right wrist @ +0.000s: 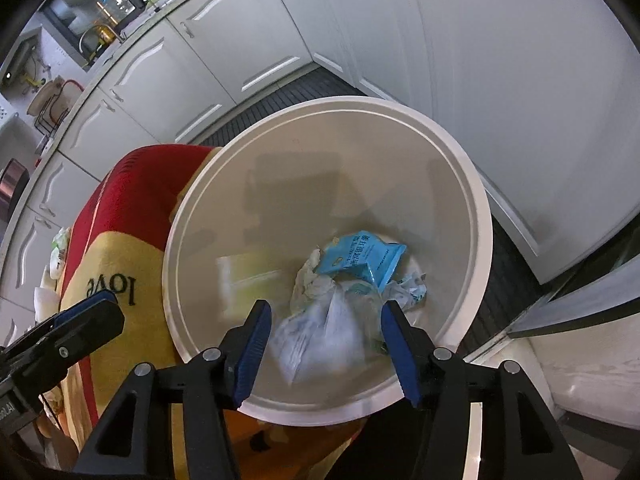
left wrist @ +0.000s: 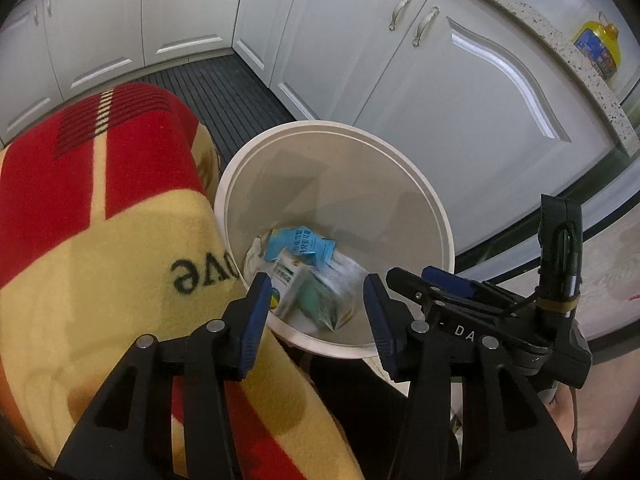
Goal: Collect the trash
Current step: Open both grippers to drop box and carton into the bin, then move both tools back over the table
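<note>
Both claws released over the bin, trash inside

White cabinets (right wrist: 500, 80) behind; a fuzzy red-and-yellow blanket (left wrist: 100, 208) at nine o'clock touches the smooth round plastic bin (right wrist: 482, 216). Crinkled wrappers (right wrist: 362, 256) and a blurred pale bag lie in it. Left claw (left wrist: 316, 312) and right claw (right wrist: 326, 344) gape empty. Light wrappers could catch the rim or a claw could snag the blanket.

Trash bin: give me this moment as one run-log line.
trash bin: holds blue packet, crumpled wrappers | left gripper: open over bin | right gripper: open over bin | blanket: beside bin
</note>
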The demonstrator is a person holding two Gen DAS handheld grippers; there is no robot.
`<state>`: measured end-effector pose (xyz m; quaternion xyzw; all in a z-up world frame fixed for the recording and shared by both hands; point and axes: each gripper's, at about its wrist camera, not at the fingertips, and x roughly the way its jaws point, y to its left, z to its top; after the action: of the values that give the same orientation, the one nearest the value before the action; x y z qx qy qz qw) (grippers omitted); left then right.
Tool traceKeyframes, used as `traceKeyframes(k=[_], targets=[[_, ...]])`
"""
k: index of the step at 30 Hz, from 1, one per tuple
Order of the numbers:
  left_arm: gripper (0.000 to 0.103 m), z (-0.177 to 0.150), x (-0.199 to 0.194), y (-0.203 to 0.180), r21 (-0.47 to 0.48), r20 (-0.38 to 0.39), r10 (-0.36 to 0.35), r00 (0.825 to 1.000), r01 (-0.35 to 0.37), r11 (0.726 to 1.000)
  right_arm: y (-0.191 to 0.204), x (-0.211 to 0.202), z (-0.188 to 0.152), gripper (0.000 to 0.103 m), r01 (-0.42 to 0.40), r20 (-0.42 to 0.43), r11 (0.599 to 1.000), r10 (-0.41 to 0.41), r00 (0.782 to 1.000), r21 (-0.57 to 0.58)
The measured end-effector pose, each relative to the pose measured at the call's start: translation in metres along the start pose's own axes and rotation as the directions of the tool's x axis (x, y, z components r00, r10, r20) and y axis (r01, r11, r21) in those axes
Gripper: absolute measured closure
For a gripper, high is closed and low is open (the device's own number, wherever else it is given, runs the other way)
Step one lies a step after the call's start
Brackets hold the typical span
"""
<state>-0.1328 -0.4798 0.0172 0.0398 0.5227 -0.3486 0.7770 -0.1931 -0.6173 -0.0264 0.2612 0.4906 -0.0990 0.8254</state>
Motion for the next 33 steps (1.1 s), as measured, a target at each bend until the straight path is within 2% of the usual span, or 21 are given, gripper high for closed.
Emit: traceKeyframes(k=[10, 18, 24, 28, 33], targets=[[0.057, -0.005, -0.008, -0.004, 0.011, 0.016, 0.022, 1.000, -0.022, 1.000, 0.002, -0.003, -0.007, 0.048, -0.001, -0.004, 1.000, 0.001, 1.000, -0.011], [0.057, -0.012, -0.024, -0.003, 0.011, 0.051, 0.044, 0.998, -0.045, 0.999, 0.014, -0.017, -0.011, 0.047, 0.011, 0.026, 0.999, -0.010, 1.000, -0.037], [0.056, -0.018, -0.040, 0.001, 0.000, 0.081, 0.065, 0.995, -0.066, 0.998, 0.026, -0.030, -0.015, 0.039, 0.023, 0.061, 0.998, -0.019, 0.998, -0.065], [0.047, -0.022, -0.050, 0.006, -0.008, 0.101, 0.077, 0.992, -0.076, 0.997, 0.036, -0.038, -0.019, 0.039, 0.021, 0.071, 0.996, -0.015, 0.997, -0.086], [0.047, -0.028, -0.064, 0.012, -0.013, 0.124, 0.093, 0.988, -0.092, 0.996, 0.044, -0.048, -0.022, 0.038, 0.020, 0.090, 0.995, -0.011, 0.996, -0.094]])
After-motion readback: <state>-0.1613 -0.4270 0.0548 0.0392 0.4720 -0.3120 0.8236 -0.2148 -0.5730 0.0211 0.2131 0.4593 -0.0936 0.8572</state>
